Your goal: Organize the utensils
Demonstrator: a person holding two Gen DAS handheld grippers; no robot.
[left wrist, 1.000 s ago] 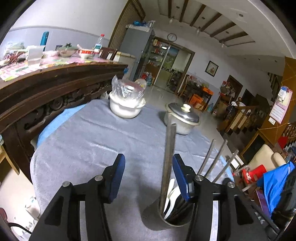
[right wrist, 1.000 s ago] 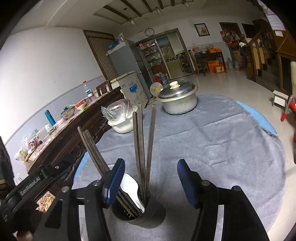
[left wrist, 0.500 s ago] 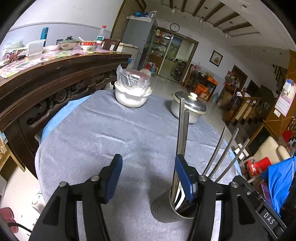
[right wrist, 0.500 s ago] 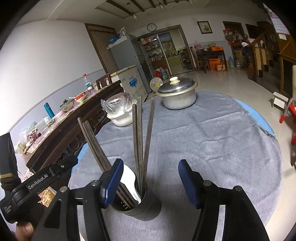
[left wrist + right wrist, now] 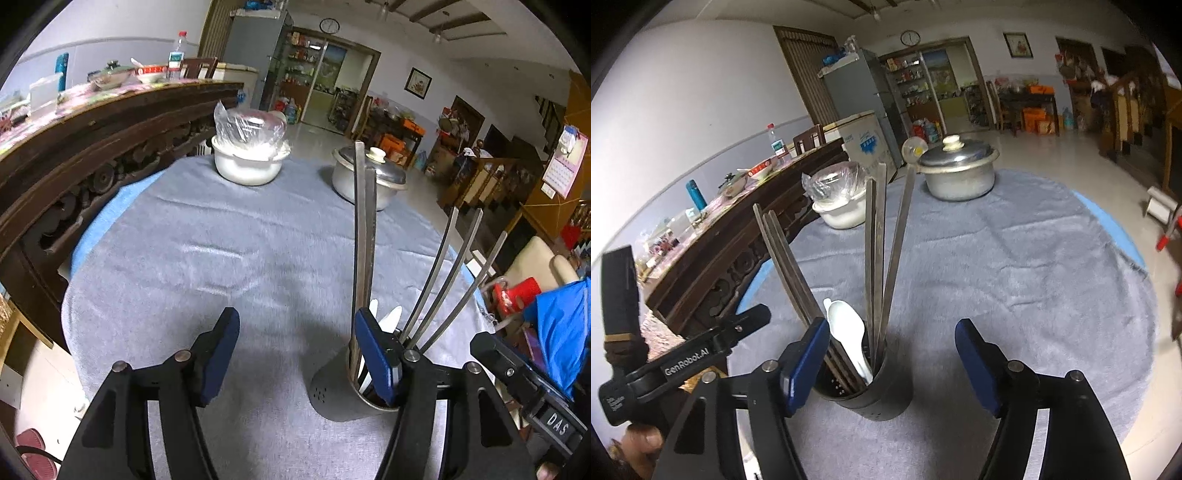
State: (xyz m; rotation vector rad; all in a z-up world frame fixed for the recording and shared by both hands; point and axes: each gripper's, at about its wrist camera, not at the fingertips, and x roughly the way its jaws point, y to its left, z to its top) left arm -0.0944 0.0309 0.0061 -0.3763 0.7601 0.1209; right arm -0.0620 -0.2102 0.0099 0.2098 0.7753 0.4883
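Between the spread, empty fingers of the right gripper (image 5: 890,362) stands the dark utensil holder (image 5: 875,391), upright on the grey tablecloth (image 5: 1015,266), holding metal chopsticks (image 5: 875,258) and a white spoon (image 5: 847,325). Just left of it, the left gripper (image 5: 295,354) is likewise apart and grasps nothing. Farther across the round table sit a plastic-covered white bowl (image 5: 249,162) and a lidded steel pot (image 5: 369,177). Beyond are a carved wooden counter (image 5: 92,147), a fridge (image 5: 864,99) and a wall clock (image 5: 910,37).

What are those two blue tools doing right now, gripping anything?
Left tool: open, holding nothing, beside the utensil holder.
Right tool: open, holding nothing; the holder stands between its fingers, ungripped.
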